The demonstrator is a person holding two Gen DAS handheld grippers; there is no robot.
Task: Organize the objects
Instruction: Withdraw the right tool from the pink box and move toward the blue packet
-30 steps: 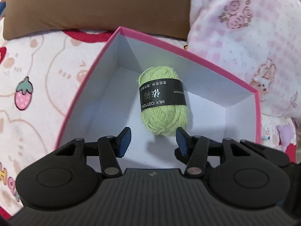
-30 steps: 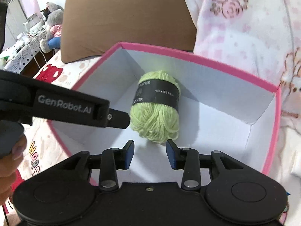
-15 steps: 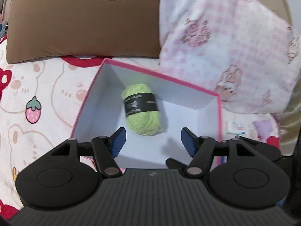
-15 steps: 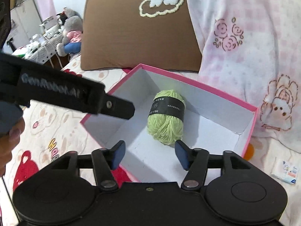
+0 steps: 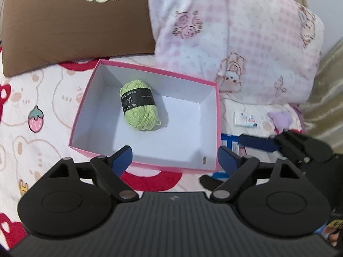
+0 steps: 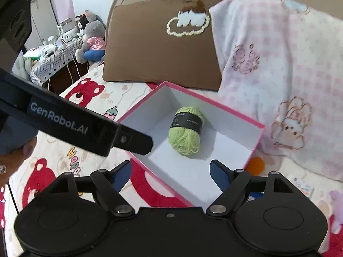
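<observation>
Green yarn ball lies on its side on the floor of the pink box, ahead of and beyond my left gripper; nothing touches it. From the right gripper it sits ahead of the jaws too, slightly toward the right one, in the far half of the box.

Left jaws: spread and opening, nothing between them. Right jaws: the same, opening and empty. Both sit above the near rim of the box, clear of the yarn.

Progress, my reading: one item boxed, so that step looks done. Left to do, apparently: an orange ball just beside the box's right wall, past my right jaw; a small white packet and a purple piece on the bed beyond and right of the left jaws. Something blue and white lies by the box's near right corner; I cannot tell what it is.
</observation>
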